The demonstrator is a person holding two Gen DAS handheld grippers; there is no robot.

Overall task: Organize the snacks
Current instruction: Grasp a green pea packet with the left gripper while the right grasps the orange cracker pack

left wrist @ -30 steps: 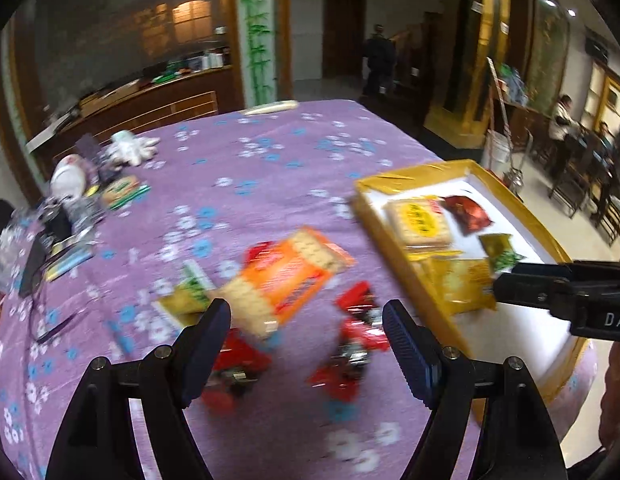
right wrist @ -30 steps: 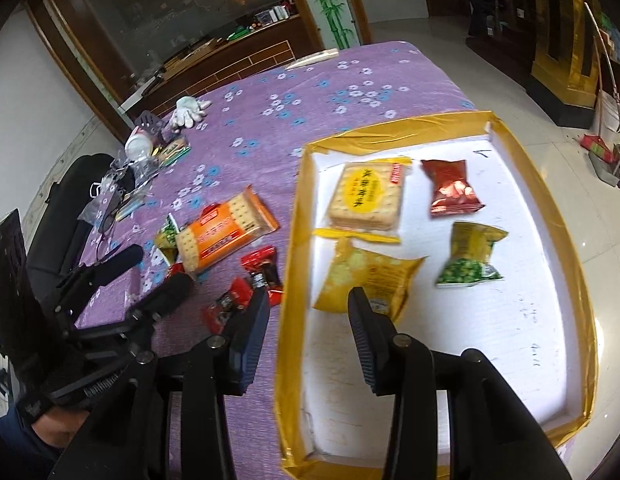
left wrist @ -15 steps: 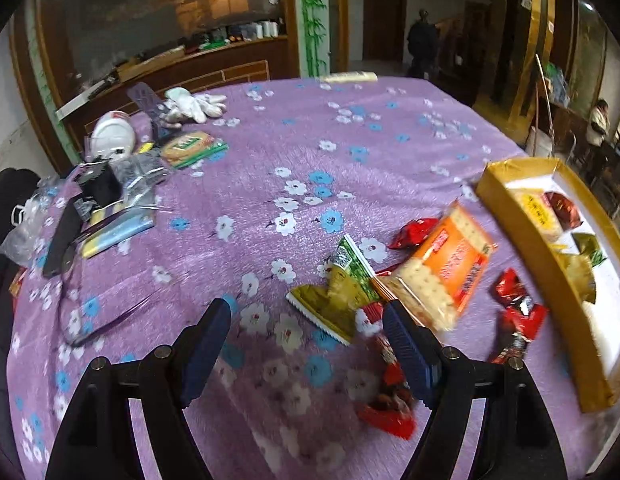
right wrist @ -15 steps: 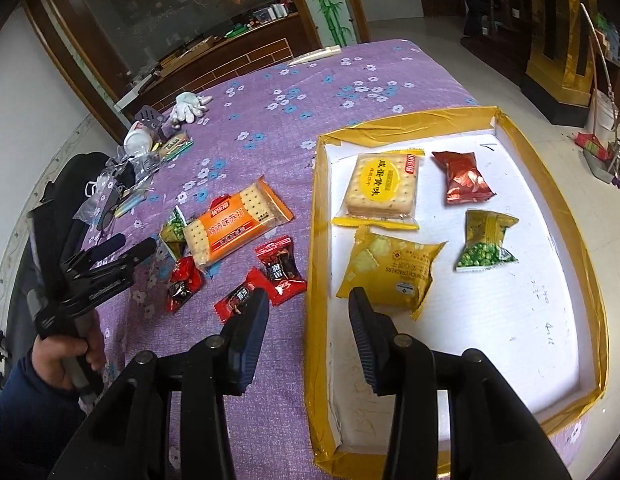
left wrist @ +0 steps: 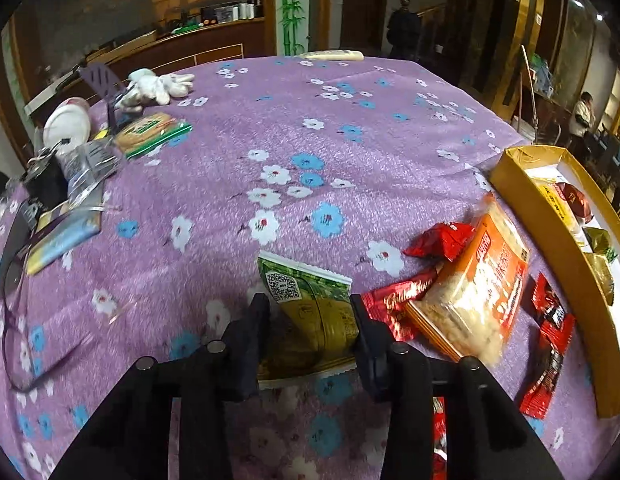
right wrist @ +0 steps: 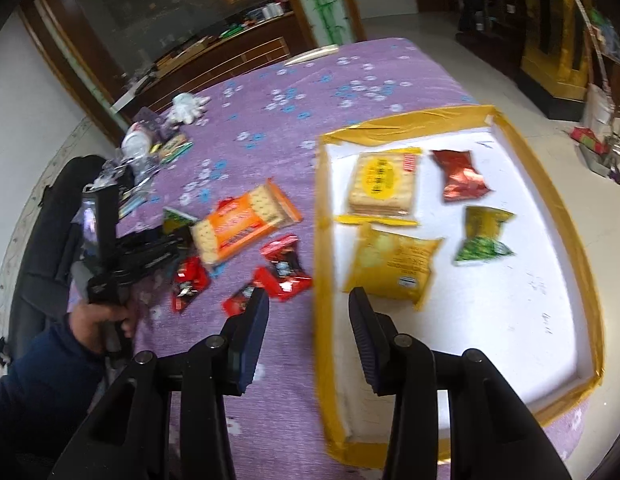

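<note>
Purple flowered tablecloth (left wrist: 350, 128); green-yellow packet (left wrist: 314, 312)

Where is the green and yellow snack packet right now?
In the left wrist view the green and yellow packet sits low in the middle on the purple tablecloth, pinched in the left gripper, just left of the orange cracker pack.
</note>
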